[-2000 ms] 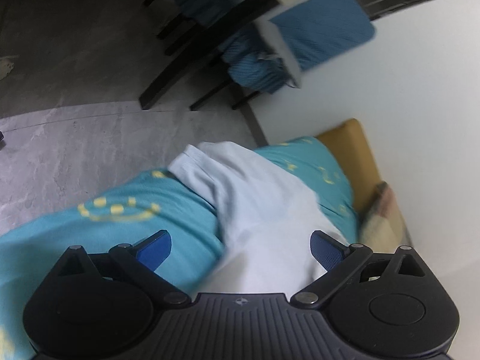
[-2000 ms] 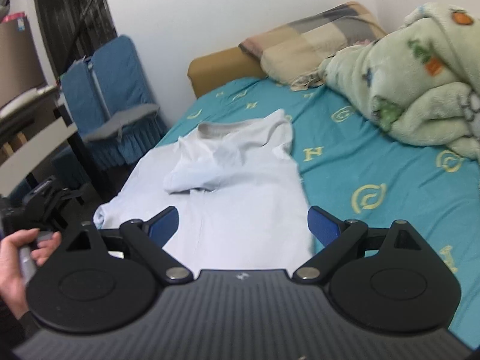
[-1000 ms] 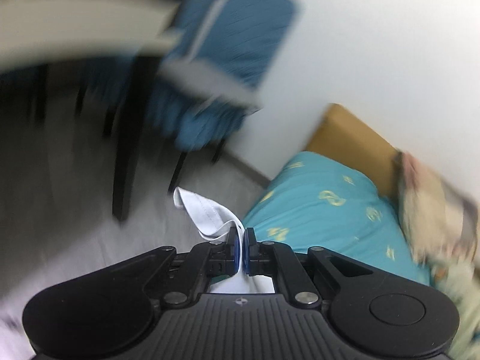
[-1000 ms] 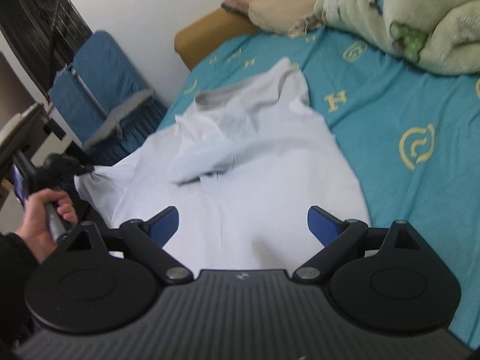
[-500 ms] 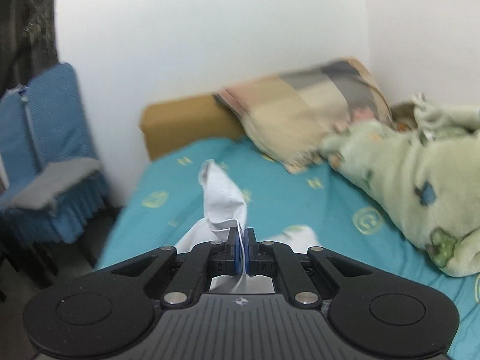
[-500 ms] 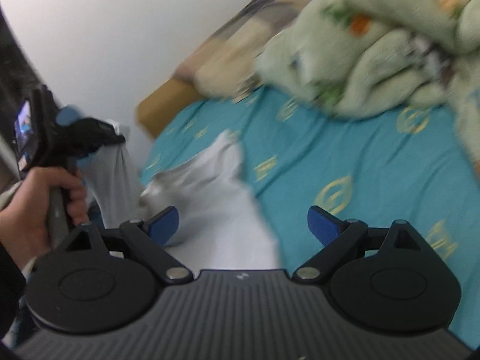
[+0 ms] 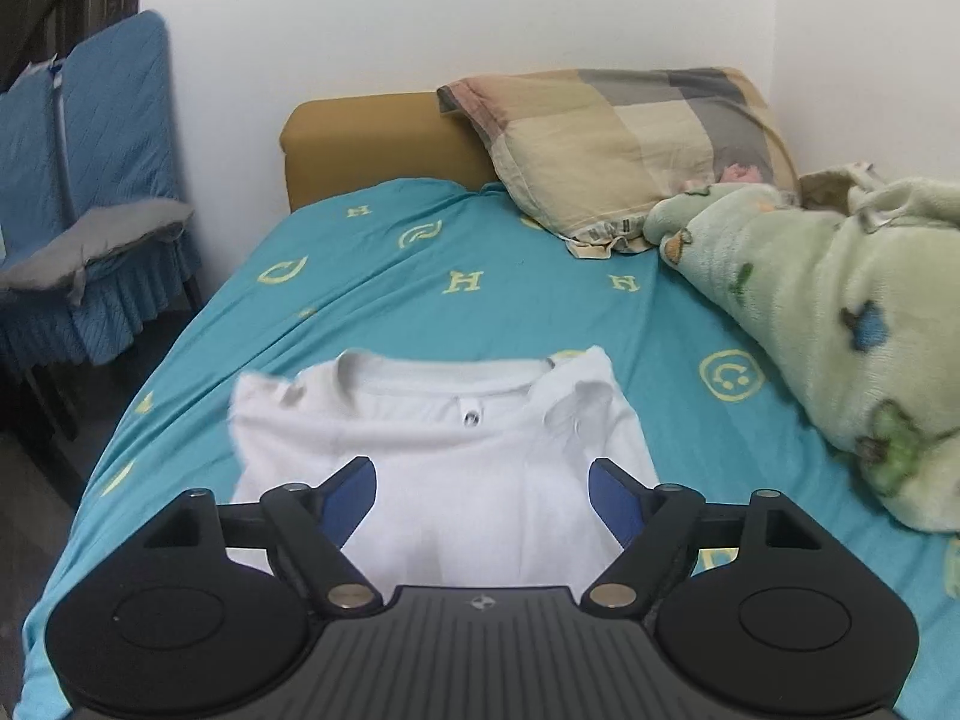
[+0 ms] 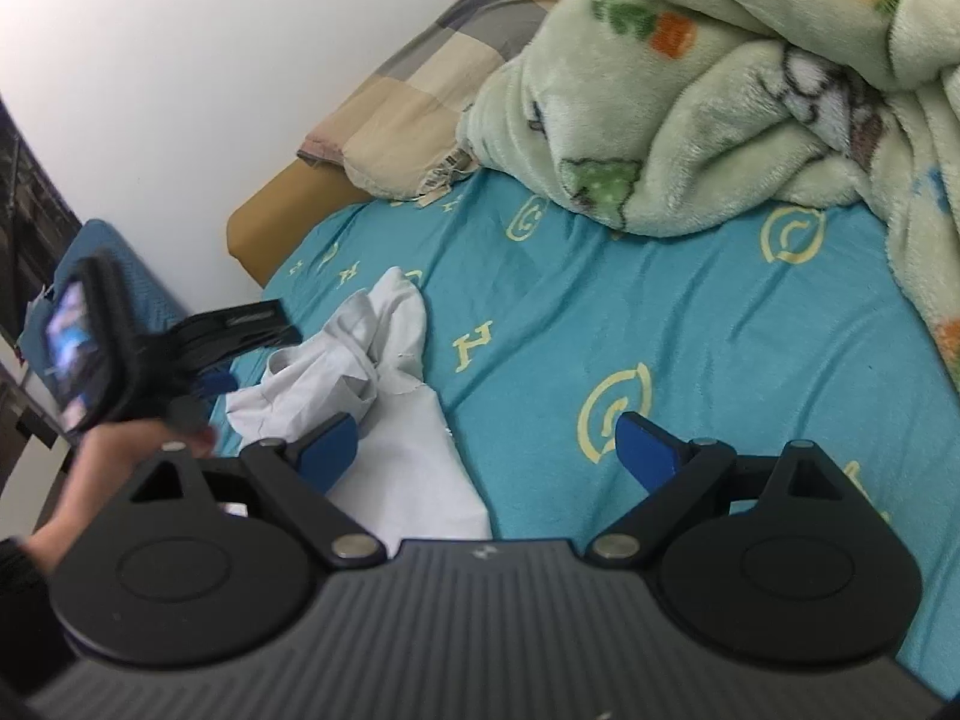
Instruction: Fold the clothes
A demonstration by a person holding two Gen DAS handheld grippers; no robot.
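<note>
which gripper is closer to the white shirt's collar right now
Left. The left gripper hangs open just short of the white shirt collar; the right gripper sits over the shirt's far edge.

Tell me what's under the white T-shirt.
The white T-shirt lies on the teal bedsheet with yellow symbols, which shows all around it. Whether anything else sits beneath the shirt cannot be seen; its fabric and the left gripper cover that area.

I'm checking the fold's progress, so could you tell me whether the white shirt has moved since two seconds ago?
Yes. The shirt lay spread toward the bed's edge; its left side is now folded in toward the blanket. The left gripper's jaws have just opened, empty.
</note>
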